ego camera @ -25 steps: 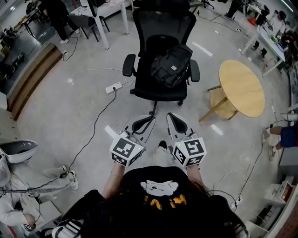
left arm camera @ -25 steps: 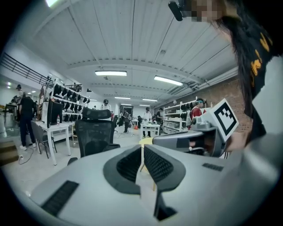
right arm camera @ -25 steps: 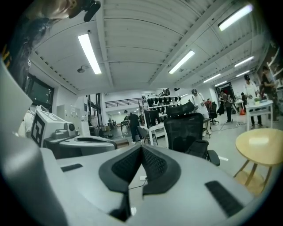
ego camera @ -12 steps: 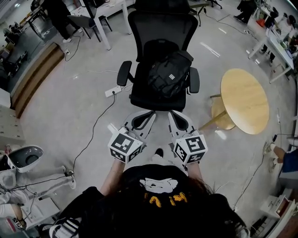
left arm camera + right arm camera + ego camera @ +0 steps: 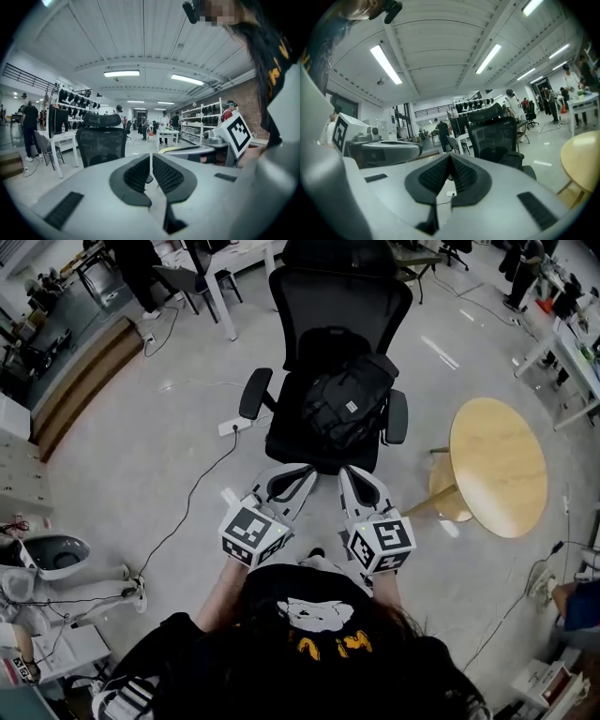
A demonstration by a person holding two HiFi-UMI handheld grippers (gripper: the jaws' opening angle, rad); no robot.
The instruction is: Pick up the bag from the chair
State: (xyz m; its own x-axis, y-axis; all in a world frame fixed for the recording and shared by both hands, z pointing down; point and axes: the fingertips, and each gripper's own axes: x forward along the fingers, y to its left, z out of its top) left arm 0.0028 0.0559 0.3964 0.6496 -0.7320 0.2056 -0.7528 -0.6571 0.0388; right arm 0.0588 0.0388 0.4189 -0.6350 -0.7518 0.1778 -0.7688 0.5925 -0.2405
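Note:
A black backpack (image 5: 349, 404) lies on the seat of a black mesh office chair (image 5: 337, 306), leaning toward its right armrest. Both grippers are held side by side just in front of the seat's edge, short of the bag. My left gripper (image 5: 302, 471) is shut with nothing in it, and so is my right gripper (image 5: 346, 472). In the left gripper view the left gripper (image 5: 150, 157) points at the chair (image 5: 101, 140) with its pads together. In the right gripper view the right gripper (image 5: 450, 158) faces the chair (image 5: 494, 136). I cannot make out the bag in either gripper view.
A round wooden table (image 5: 497, 465) stands right of the chair. A power strip (image 5: 232, 427) with a cable lies on the floor to the chair's left. White desks (image 5: 211, 296) and people stand beyond, and white equipment (image 5: 47, 559) sits at the far left.
The person has stepped toward the chair, so chair and bag sit nearer the grippers. Both grippers stay shut and side by side.

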